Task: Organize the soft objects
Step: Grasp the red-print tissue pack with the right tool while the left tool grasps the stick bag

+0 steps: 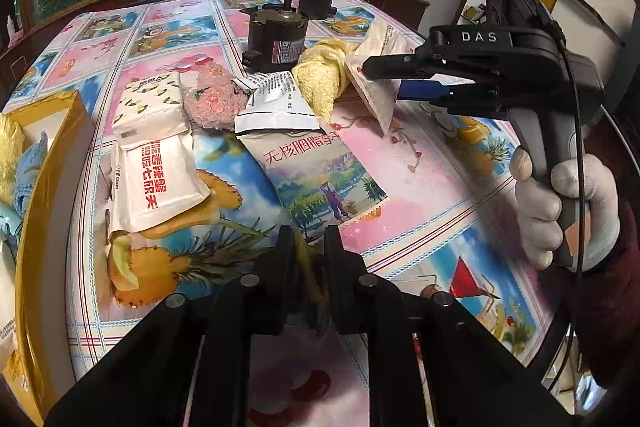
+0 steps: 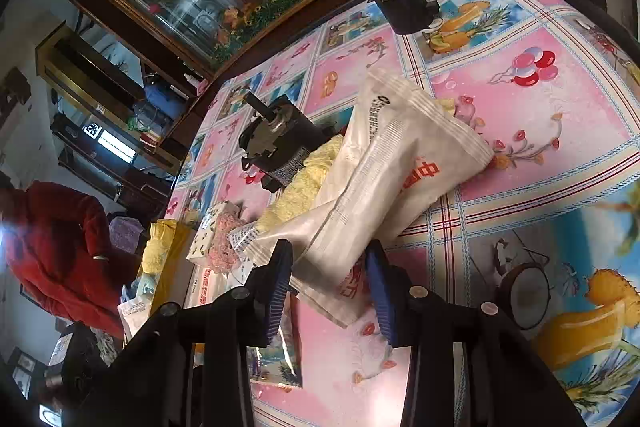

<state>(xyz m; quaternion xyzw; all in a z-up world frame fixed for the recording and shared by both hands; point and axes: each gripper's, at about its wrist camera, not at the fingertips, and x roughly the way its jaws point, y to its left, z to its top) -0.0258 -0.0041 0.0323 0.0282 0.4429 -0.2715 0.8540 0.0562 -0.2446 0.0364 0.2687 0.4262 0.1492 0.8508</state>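
The cartoon-print tablecloth (image 1: 420, 187) covered the table, a glass-fronted cabinet behind it. My right gripper (image 2: 328, 283) stood wide open around the white pouch (image 2: 384, 163), touching nothing I could see, while my left gripper (image 1: 308, 251) sat nearly closed and empty. Only the left view showed my gloved hand (image 1: 568, 203), three more packets beside two towels and the yellow box (image 1: 56, 163); a black motor (image 1: 276, 39) stood behind.

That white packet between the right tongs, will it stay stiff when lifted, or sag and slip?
The white packet looks like thin crinkled film, so it would probably sag. Its glossy surface may slide, though the right tongs have ribbed blue pads. It leans on the yellow towel, so lifting might disturb that.
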